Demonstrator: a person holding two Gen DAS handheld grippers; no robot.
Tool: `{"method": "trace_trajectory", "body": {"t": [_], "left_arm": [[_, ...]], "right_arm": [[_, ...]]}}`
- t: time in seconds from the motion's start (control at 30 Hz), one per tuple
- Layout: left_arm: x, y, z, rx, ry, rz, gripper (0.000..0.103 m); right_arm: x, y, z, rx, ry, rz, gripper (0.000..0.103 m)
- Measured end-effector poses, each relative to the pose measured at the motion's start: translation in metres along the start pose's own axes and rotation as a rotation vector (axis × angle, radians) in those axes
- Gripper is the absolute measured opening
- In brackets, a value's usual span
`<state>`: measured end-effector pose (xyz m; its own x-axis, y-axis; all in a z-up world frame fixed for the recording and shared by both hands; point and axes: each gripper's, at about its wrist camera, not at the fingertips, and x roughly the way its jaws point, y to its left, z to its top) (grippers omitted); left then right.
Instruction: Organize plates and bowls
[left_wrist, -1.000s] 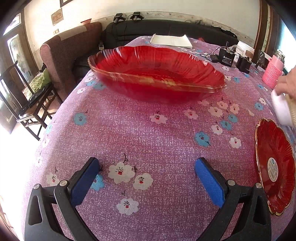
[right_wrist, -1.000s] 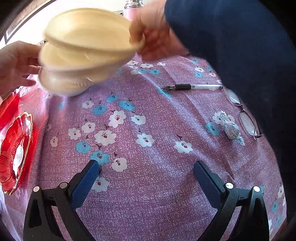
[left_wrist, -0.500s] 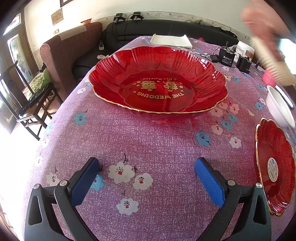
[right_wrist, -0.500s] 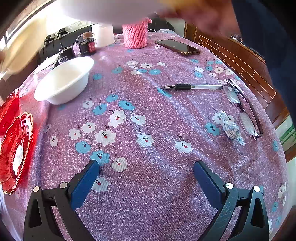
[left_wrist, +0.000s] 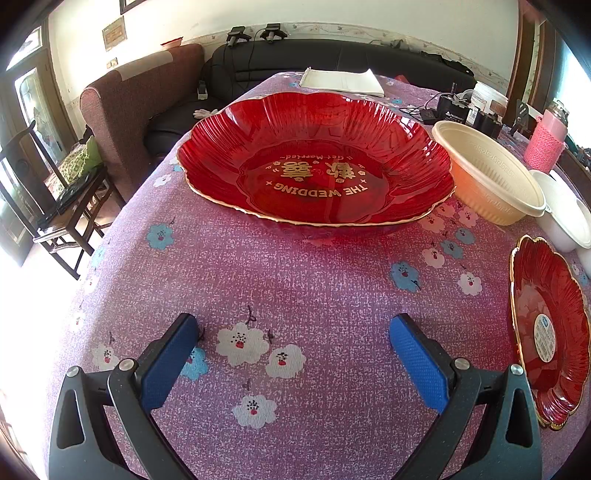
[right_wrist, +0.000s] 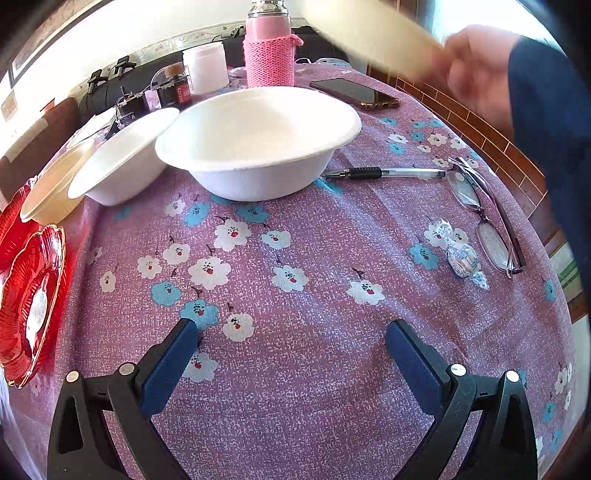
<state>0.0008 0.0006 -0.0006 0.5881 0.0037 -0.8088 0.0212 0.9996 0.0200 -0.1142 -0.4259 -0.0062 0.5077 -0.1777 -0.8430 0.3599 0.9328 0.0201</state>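
A large red scalloped plate (left_wrist: 317, 166) with gold lettering lies on the table ahead of my left gripper (left_wrist: 293, 349), which stands open and holds nothing. To its right sit a cream bowl (left_wrist: 487, 177), a white bowl (left_wrist: 561, 214) and a small red plate (left_wrist: 550, 325). My right gripper (right_wrist: 291, 350) is open and empty too. Ahead of it stand two white bowls (right_wrist: 258, 140) (right_wrist: 123, 155), with the cream bowl (right_wrist: 55, 192) and the small red plate (right_wrist: 31, 306) at the left. A person's hand (right_wrist: 476, 70) holds a blurred cream piece (right_wrist: 373, 33) at the top right.
A pen (right_wrist: 384, 172), glasses (right_wrist: 484, 218), a wrapped candy (right_wrist: 461, 260), a phone (right_wrist: 354, 94) and a pink-sleeved flask (right_wrist: 269, 48) lie past the right gripper. Chargers (left_wrist: 458, 112) and a notebook (left_wrist: 341, 81) sit at the far edge; a sofa and chair stand beyond.
The big red plate has been set down flat. The person's hands have put the stacked bowls down apart on the table, and one hand has lifted away to the upper right. Neither gripper has moved.
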Motion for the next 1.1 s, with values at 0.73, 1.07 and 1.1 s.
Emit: {"method": "trace_trajectory", "body": {"t": [0.73, 1.07, 1.1], "left_arm": [[0.0, 0.0001, 0.0001, 0.0, 0.0, 0.0, 0.103], [0.0003, -0.0001, -0.0005, -0.019, 0.0, 0.013, 0.103], [0.0, -0.0008, -0.0007, -0.023, 0.0, 0.018, 0.103]], "right_arm": [[0.0, -0.0005, 0.0001, 0.0, 0.0, 0.0, 0.102], [0.0, -0.0006, -0.0004, 0.0, 0.0, 0.0, 0.102], [0.0001, -0.0002, -0.0003, -0.001, 0.0, -0.003, 0.102]]}}
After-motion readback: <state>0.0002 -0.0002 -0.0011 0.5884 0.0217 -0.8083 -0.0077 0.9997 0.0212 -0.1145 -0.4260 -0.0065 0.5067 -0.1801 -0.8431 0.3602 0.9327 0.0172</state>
